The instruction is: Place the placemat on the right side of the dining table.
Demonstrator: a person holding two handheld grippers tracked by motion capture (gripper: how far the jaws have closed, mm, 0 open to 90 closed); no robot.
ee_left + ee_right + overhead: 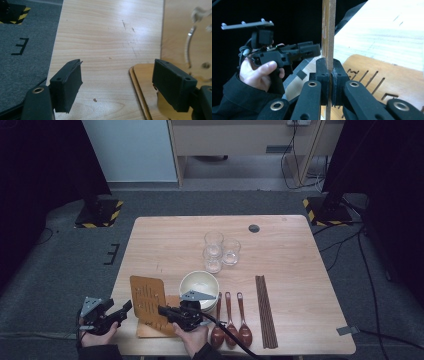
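A: What does the right gripper (329, 82) hold?

B: Its jaws are pressed together on a thin wooden board (148, 296). The board stands upright on its edge, at the near left part of the table (280, 250), above a flat wooden base plate (150, 329) with slots.

A: And the left gripper (126, 307)?

B: It is just left of the board, near the table edge. Its jaws stand apart, and nothing is between them.

A: What else is on the table?

B: A white bowl (199, 285) is just right of the board. Three wooden spoons (231, 320) and dark chopsticks (265, 311) lie farther right. Three glasses (220, 251) stand behind.
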